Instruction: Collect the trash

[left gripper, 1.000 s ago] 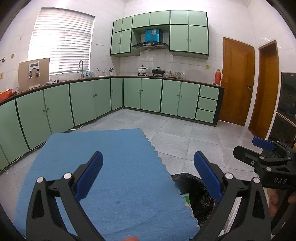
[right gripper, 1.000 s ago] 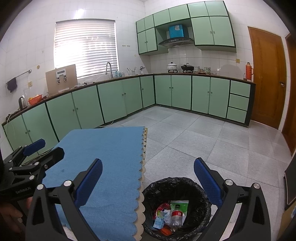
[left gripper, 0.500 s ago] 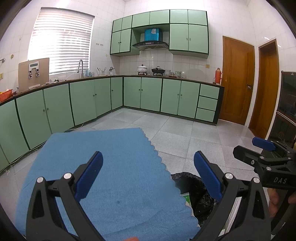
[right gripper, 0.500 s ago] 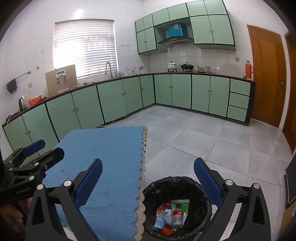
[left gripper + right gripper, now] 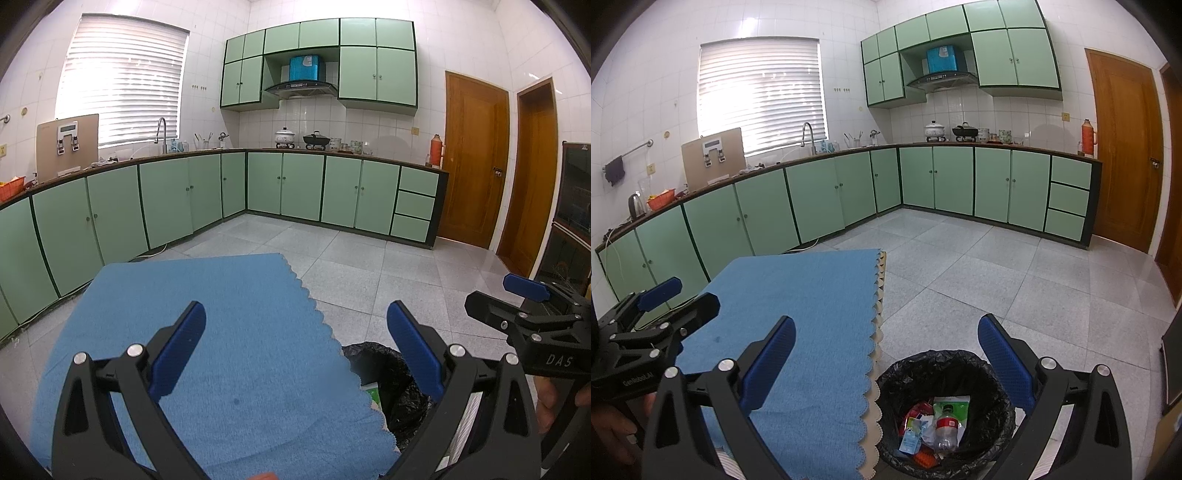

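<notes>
Claws [image 5: 295,347] apparently unmoved, wide apart, empty

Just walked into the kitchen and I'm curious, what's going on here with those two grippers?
A person holds two black grippers with blue pads over a table covered by a blue scalloped cloth. The left gripper and right gripper are both open and empty. Beside the table, the black-bagged round trash bin already holds a clear plastic bottle and wrappers. No trash shows on the cloth.
</notes>
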Demonstrator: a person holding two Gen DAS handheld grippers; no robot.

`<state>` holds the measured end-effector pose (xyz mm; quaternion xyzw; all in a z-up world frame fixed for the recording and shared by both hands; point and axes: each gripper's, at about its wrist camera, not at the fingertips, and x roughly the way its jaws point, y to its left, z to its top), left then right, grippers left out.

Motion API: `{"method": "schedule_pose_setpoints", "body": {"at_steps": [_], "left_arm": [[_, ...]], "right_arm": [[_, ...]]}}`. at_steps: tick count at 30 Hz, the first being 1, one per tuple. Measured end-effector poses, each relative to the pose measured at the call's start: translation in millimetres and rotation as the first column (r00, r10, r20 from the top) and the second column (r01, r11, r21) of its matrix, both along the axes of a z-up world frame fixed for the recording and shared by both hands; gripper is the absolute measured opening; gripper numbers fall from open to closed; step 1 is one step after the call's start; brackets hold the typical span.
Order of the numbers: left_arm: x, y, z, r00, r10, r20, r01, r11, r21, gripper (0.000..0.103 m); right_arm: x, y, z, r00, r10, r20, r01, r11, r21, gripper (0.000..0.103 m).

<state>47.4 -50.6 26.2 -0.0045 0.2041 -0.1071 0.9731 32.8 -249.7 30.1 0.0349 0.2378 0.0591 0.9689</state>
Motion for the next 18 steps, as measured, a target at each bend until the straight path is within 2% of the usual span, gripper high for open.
{"method": "schedule_pose_setpoints", "body": {"at_steps": [18], "left_arm": [[-1.6, -0.8, -2.3, 1.000, 0.002, -0.007, -0.002, 1.000, 0.002, 0.095]], "right_arm": [[1.8, -0.8, -6.4, 1.000, -0.001, -0.006, 0.001, 1.000, 0.004, 0.097]]}}
